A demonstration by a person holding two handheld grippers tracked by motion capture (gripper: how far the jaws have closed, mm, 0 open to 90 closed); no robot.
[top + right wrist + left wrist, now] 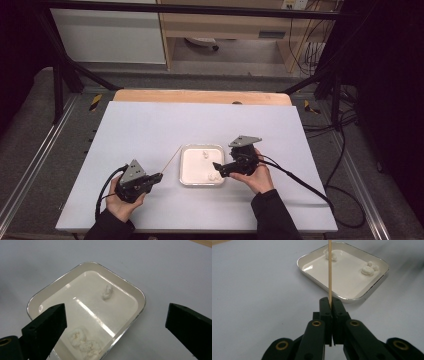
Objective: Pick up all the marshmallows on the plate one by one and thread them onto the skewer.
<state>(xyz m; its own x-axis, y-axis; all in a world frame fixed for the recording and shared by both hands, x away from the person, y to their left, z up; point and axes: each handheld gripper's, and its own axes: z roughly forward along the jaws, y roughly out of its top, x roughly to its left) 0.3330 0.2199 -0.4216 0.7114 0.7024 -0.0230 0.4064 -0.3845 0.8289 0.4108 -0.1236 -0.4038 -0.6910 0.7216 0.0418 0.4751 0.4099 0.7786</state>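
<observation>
The left gripper (329,305) has its two black jaws squeezed tight on a thin wooden stick (329,270). The stick pokes out past the jaws and points toward the white tray (352,298). In the high view the stick (171,160) runs from the left gripper (159,175) up and to the right, and its far tip is just beside the tray's left edge (181,165).

The right gripper (116,322) has its jaws wide apart, with nothing between them. It hangs over the tray (140,296), above the near right part. In the high view the right gripper (216,166) points left, over the tray's right side.

The tray sits in the middle of the white table (140,130), between the two grippers. Inside it are small white lumps. Two lumps (369,268) lie close together near the right gripper, and one lump (331,255) lies by itself in the far part of the tray.

A hand (119,205) holds the left gripper at the near left. Another hand (260,177) holds the right gripper at the near right.
</observation>
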